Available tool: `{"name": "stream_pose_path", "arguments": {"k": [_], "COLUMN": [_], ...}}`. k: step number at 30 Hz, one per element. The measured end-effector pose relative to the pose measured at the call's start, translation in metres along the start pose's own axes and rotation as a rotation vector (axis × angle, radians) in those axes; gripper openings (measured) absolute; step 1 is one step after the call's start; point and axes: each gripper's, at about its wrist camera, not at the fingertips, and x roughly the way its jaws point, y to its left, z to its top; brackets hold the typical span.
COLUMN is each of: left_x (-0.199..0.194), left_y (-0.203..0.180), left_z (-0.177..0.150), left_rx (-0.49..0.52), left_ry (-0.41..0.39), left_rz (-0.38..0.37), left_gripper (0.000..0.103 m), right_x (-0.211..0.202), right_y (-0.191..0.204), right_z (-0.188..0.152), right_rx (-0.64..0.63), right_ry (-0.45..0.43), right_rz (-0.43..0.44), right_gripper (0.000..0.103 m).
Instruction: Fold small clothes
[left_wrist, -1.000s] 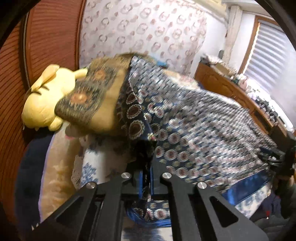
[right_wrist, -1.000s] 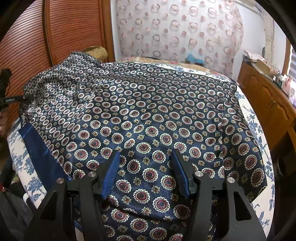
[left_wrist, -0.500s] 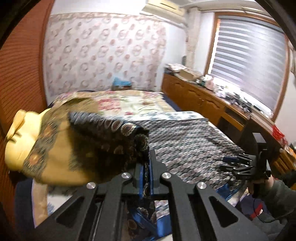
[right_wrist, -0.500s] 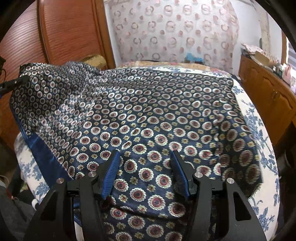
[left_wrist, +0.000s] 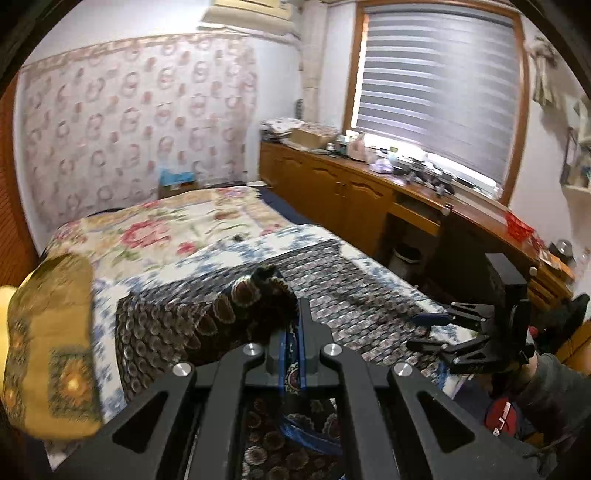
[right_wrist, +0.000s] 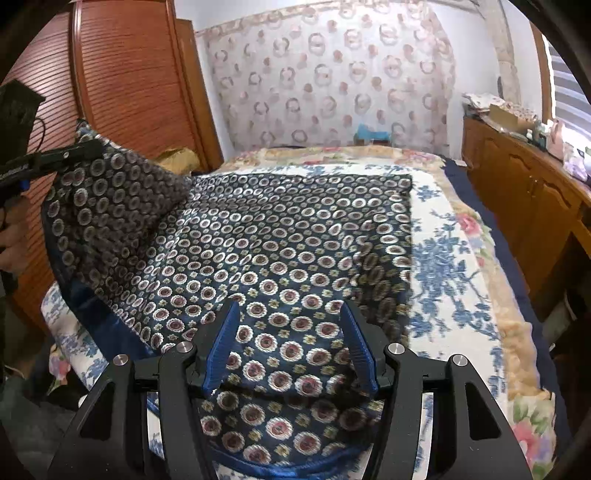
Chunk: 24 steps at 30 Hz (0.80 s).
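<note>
A dark blue cloth with a round medallion print (right_wrist: 280, 236) lies spread on the bed, with a plain blue hem at its near left edge. My left gripper (left_wrist: 291, 328) is shut on a corner of this cloth (left_wrist: 207, 325) and holds it lifted. It shows at the left of the right wrist view (right_wrist: 85, 149), with the cloth hanging from it. My right gripper (right_wrist: 290, 343) is open, its blue pads either side of the cloth's near edge, low over the bed. It also shows in the left wrist view (left_wrist: 424, 332).
The bed has a white and blue floral cover (right_wrist: 443, 258) and a pink floral blanket (left_wrist: 166, 229) further back. A mustard patterned cushion (left_wrist: 48, 343) lies at the left. Wooden cabinets (left_wrist: 332, 184) run along the right. A red slatted wardrobe door (right_wrist: 125, 85) stands at the left.
My left gripper has lifted the cloth corner higher and swung its view right, toward the window. The cloth's far edge has drawn nearer, baring more of the bed cover. My right gripper stays open.
</note>
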Motion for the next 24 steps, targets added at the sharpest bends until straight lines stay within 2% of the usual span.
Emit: {"name": "stream_pose_path", "arguments": {"k": [8,12,15,18,23,24], "left_x": [0.035,0.064,0.088,0.106,0.11,0.107], "left_y": [-0.053,-0.072,-0.077,-0.071,-0.067,-0.067], "left_z": [0.028,0.027,0.019,0.005,-0.01,-0.012], "left_rx": [0.083,0.106,0.112,0.069,0.059,0.059], "left_ry": [0.033,0.101,0.161,0.219,0.251,0.25], "left_rz": [-0.076,-0.118,-0.097,-0.109,-0.114,-0.115], "left_gripper": [0.002,0.002,0.005,0.01,0.02,0.027], "right_x": [-0.021,-0.028,-0.028,-0.028,-0.03,-0.031], "right_y": [-0.015,-0.024,-0.032,-0.04,-0.051,-0.051], "right_z": [-0.005,-0.01,-0.012,-0.017,-0.023,-0.023], "right_rx": [0.019,0.041,0.054,0.066,0.089,0.091], "right_ry": [-0.024,-0.032,-0.026,-0.018,-0.012,-0.013], "right_rz": [-0.023,-0.032,-0.043,-0.054,-0.068,-0.07], "right_gripper": [0.058,0.058,0.058,0.058,0.058,0.058]}}
